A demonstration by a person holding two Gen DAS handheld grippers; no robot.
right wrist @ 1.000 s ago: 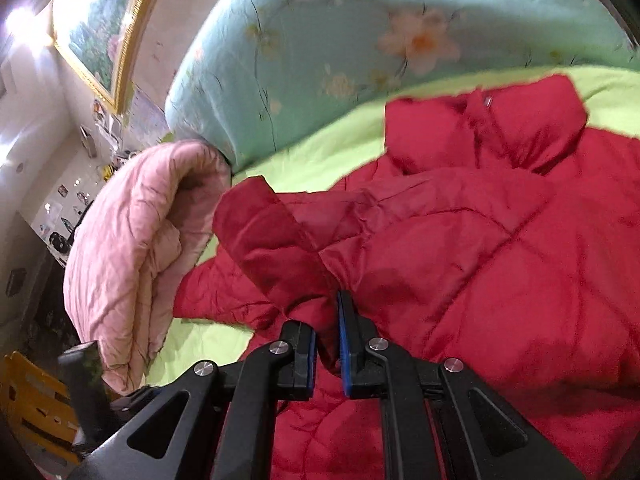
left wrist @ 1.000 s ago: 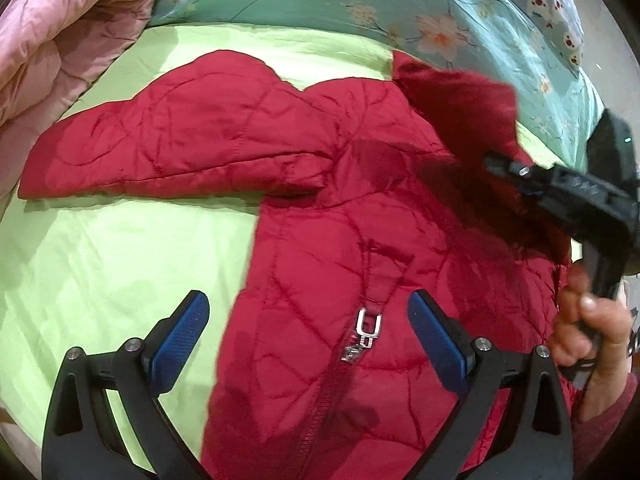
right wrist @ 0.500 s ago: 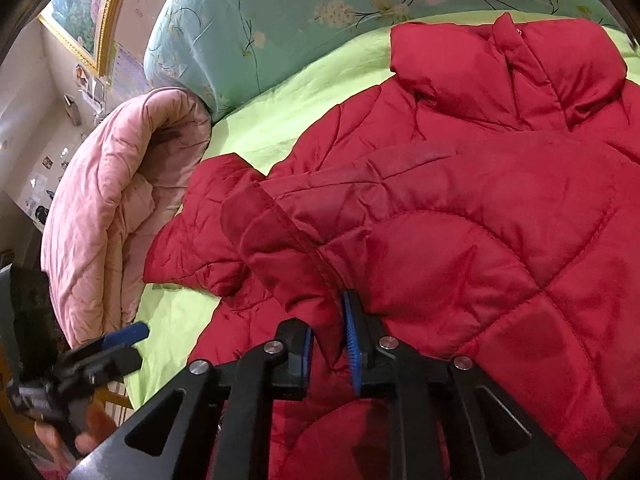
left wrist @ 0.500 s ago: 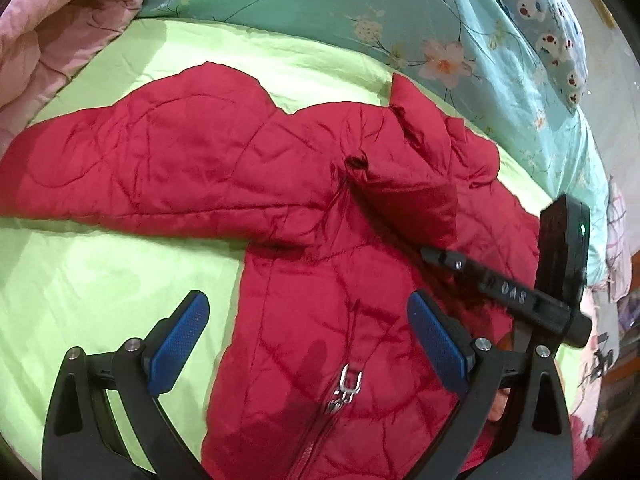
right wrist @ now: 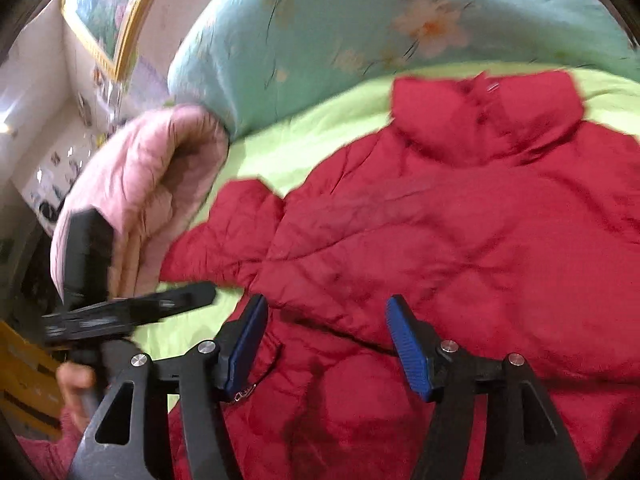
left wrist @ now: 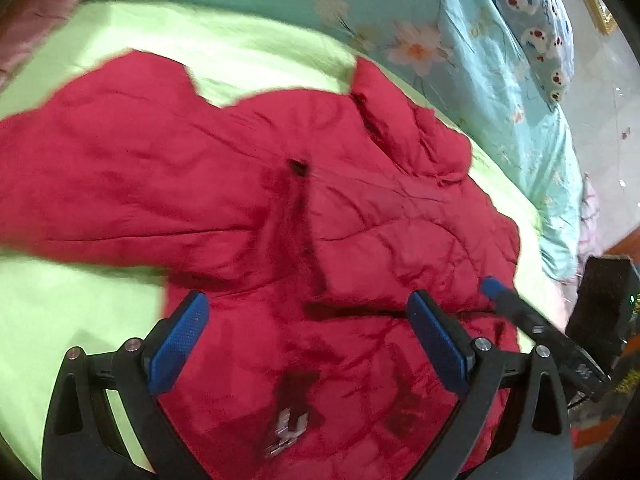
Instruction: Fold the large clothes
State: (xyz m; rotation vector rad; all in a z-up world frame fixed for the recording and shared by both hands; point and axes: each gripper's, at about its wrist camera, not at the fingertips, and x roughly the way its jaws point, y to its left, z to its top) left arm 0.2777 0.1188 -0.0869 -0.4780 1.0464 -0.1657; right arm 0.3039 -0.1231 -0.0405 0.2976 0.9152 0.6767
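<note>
A red quilted jacket (left wrist: 320, 208) lies front-up on the lime green sheet (left wrist: 72, 312), collar (right wrist: 488, 116) toward the far side. One sleeve is folded across its chest (right wrist: 360, 248); the other stretches out flat to the left (left wrist: 100, 176). My left gripper (left wrist: 308, 340) hovers open over the jacket's zipper pull (left wrist: 288, 428), with nothing between its blue pads. My right gripper (right wrist: 328, 344) is just above the folded sleeve's edge, jaws opening, pads pressing on nothing. Each gripper shows in the other's view: the right gripper (left wrist: 520, 312), and the left gripper (right wrist: 132, 308) held by a hand (right wrist: 76, 380).
A rolled pink quilt (right wrist: 132, 200) lies at the bed's left side. A teal floral duvet (right wrist: 360, 20) is bunched along the far edge, with a patterned pillow (left wrist: 532, 28) beyond it. A framed picture (right wrist: 108, 8) hangs on the wall. Green sheet shows left of the jacket.
My right gripper laid the sleeve across the jacket's chest, opened and let go of it, then drew back. My left gripper slid to the right over the jacket front.
</note>
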